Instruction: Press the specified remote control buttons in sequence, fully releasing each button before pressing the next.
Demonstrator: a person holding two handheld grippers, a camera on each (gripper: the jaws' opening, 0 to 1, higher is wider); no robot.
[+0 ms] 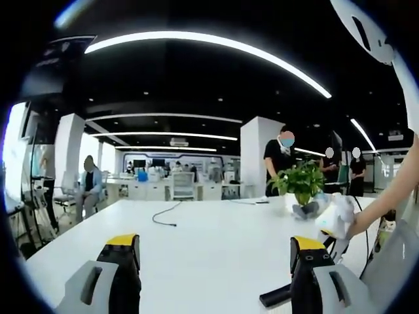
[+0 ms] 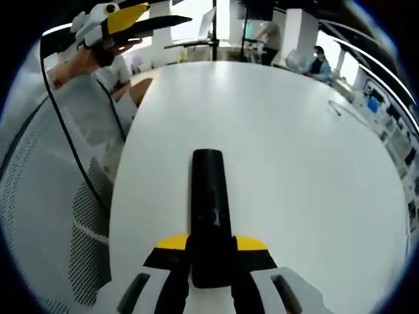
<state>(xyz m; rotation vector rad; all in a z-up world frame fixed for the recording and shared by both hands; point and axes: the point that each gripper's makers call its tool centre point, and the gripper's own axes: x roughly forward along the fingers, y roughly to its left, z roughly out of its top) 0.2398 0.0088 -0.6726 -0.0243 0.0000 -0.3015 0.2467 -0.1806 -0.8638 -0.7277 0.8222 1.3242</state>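
Observation:
A long black remote control (image 2: 208,196) lies lengthwise between the jaws of my right gripper (image 2: 211,247), which is shut on its near end. Its far end points out over the white table (image 2: 294,163). My left gripper (image 1: 215,243) hangs above the table with its yellow-tipped jaws wide apart and nothing between them. A black bar end (image 1: 275,296), seemingly the remote, pokes out low beside its right jaw. A hand holds the right gripper (image 1: 334,219) at the right edge of the left gripper view. The left gripper (image 2: 108,19) appears at the top left of the right gripper view.
A potted green plant (image 1: 302,183) stands at the table's far right, and a black cable (image 1: 167,214) lies mid-table. A mesh office chair (image 2: 59,216) sits by the table's edge. People stand and sit among desks beyond the table.

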